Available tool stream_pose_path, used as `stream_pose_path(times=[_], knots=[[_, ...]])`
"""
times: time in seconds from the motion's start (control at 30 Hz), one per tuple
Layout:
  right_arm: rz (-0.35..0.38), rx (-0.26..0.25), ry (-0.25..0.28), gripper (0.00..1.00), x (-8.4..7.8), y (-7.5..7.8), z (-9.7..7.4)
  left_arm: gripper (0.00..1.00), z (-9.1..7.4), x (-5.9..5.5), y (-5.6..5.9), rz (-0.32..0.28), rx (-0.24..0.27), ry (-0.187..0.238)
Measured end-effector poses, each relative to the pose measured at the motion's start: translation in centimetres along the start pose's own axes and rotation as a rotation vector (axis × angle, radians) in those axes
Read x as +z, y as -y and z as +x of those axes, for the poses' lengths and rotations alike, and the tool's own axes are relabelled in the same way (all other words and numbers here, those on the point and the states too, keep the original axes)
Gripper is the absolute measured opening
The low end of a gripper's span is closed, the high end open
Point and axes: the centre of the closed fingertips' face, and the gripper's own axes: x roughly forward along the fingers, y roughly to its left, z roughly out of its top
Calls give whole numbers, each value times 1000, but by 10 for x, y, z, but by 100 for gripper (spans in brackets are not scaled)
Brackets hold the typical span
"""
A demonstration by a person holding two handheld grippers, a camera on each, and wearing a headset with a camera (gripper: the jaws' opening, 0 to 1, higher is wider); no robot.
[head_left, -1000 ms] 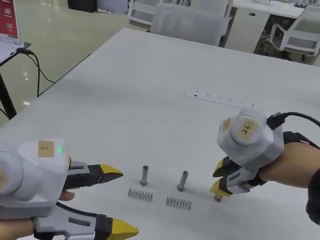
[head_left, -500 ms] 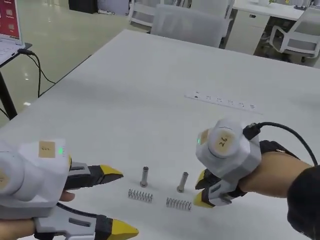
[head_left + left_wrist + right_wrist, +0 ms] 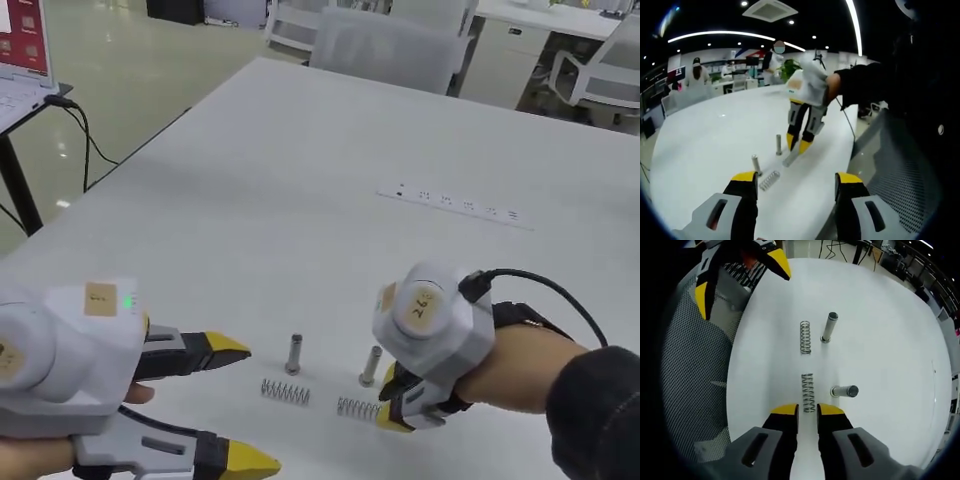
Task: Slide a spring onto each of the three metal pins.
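Head view: the right gripper (image 3: 385, 415) has come in from well right of the pin (image 3: 371, 365) to the spring (image 3: 358, 407) lying just beside it (next to be fitted, I judge). Right gripper view shows what the head view hides: jaws narrowly parted astride that spring's end, nothing pinched yet. The left gripper (image 3: 245, 405), well left of the pin, gapes wide and empty.

Smooth matt white tabletop (image 3: 300, 180), polished metal pins (image 3: 829, 327), bright wire springs (image 3: 805, 337), dark cloth sleeve (image 3: 600, 410)
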Motion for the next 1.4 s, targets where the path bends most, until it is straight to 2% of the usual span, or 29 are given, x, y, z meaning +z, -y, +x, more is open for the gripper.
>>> stream_pose_path(times=[0.4,0.87,1.17,1.4], knots=[[-4,16,-27,10,-4,1,12,57,0,-1,-1,-3,-2,-2],[-28,-15,-28,8,-3,1,11,57,1,-3,1,4,-7,-8],[-4,-38,-5,8,-1,-5,-2,56,3,-4,6,22,-30,-18],[50,-41,22,8,-3,-9,-10,55,3,-2,10,32,-44,-16]])
